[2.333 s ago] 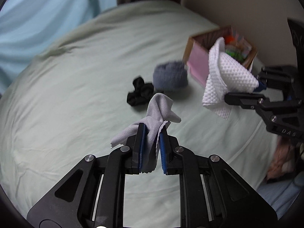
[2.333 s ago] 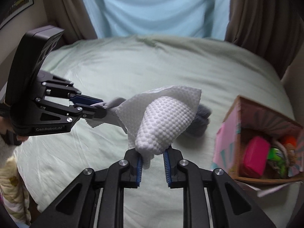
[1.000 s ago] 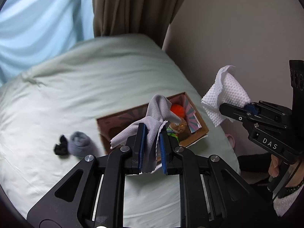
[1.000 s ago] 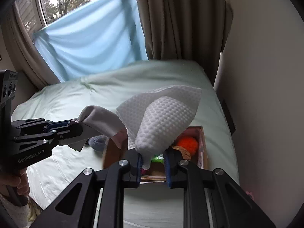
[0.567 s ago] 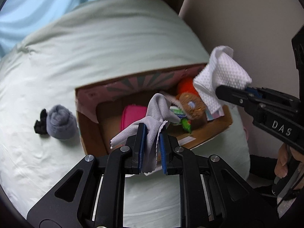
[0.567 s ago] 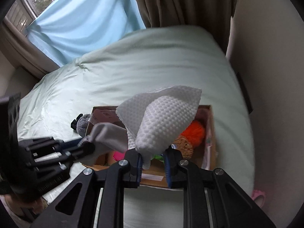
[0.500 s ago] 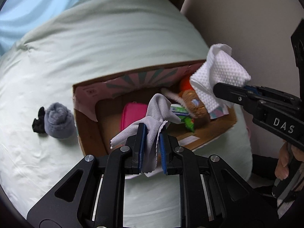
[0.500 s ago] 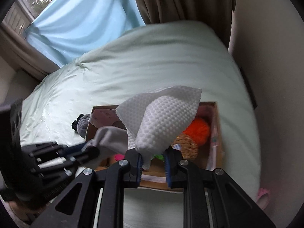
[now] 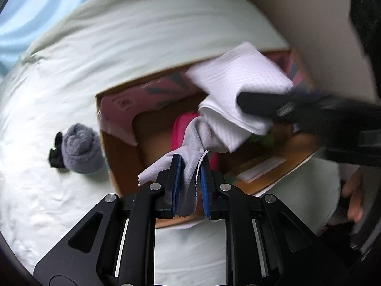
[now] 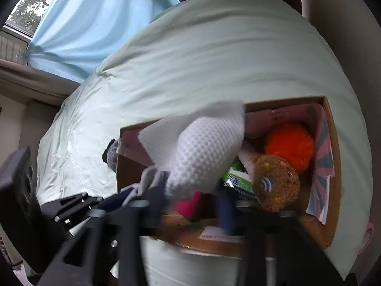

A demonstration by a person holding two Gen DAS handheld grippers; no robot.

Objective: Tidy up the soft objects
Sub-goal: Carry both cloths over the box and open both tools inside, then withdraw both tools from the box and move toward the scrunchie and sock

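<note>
My left gripper [image 9: 189, 166] points down over the open cardboard box [image 9: 119, 162] and is shut on a thin grey cloth [image 9: 194, 140] that sticks up between its blue pads. From the right wrist view the same left gripper [image 10: 112, 200] shows at the lower left. My right gripper [image 10: 190, 202] is blurred. Its jaws are opening, and the white waffle-textured cloth [image 10: 207, 152] sits loose between them above the box [image 10: 332, 166], no longer pinched. That white cloth [image 9: 238, 88] hangs over the box's far right part, touching the grey cloth.
Inside the box lie an orange pompom [image 10: 289, 147], a brown plush [image 10: 273, 186], a green packet [image 10: 238, 181] and a pink item [image 10: 190, 206]. A rolled grey sock [image 9: 81, 150] and a black item [image 9: 56, 158] lie on the pale green bed [image 9: 59, 214] left of the box. A wall rises on the right.
Both grippers have sunk toward the box and now hang close over it. The right jaws have spread apart and the white cloth has tipped over, loose. The left grip is unchanged.
</note>
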